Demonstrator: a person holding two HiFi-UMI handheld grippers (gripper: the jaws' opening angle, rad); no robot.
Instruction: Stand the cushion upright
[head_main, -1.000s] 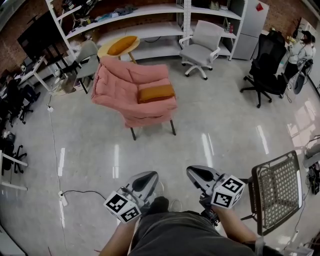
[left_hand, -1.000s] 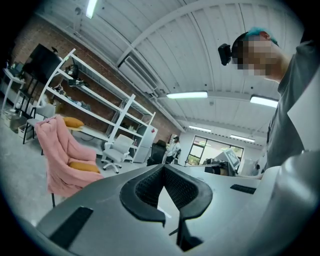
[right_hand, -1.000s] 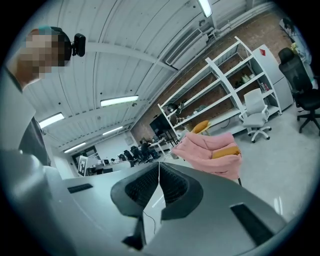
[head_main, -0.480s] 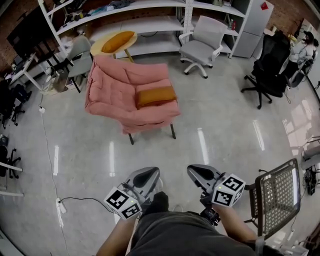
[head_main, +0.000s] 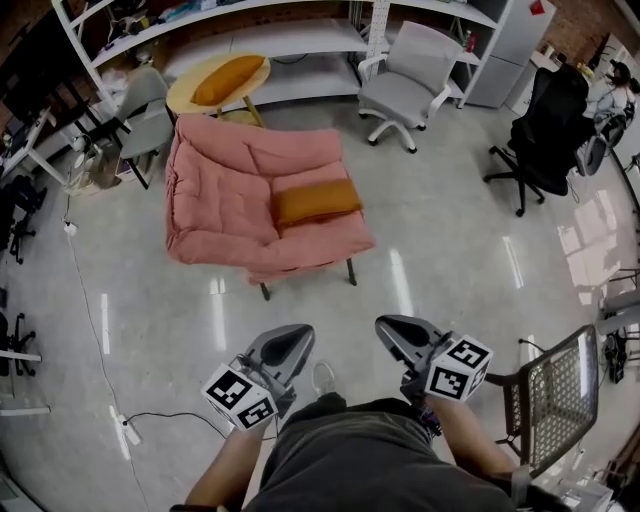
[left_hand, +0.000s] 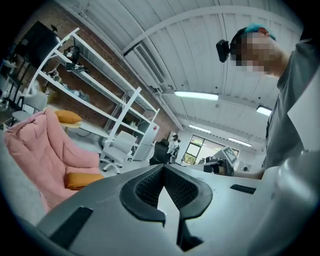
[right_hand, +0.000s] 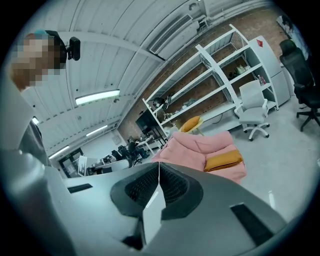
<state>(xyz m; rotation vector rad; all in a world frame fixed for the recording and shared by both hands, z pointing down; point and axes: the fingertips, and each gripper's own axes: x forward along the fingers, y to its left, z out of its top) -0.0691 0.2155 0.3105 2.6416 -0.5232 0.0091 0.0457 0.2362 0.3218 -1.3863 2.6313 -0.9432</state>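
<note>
An orange cushion (head_main: 318, 201) lies flat on the seat of a pink padded armchair (head_main: 240, 190) in the middle of the room. Both grippers are held side by side low in the head view, well short of the chair, over bare floor. My left gripper (head_main: 287, 346) is shut with nothing in it. My right gripper (head_main: 398, 335) is also shut and empty. In the left gripper view the cushion (left_hand: 82, 179) shows at the left beyond the closed jaws. The right gripper view has the cushion (right_hand: 223, 160) on the armchair (right_hand: 197, 145) ahead to the right.
A round wooden table (head_main: 190, 100) behind the armchair carries a second orange cushion (head_main: 228, 80). White shelves (head_main: 270, 35) line the back wall. A grey office chair (head_main: 405, 85), a black office chair (head_main: 545, 125) and a mesh chair (head_main: 555, 395) stand around. A cable with a power strip (head_main: 128, 432) lies at the left.
The armchair with its cushion has come nearer and sits lower in the head view as I walk toward it. Both grippers keep their place in front of me, still shut.
</note>
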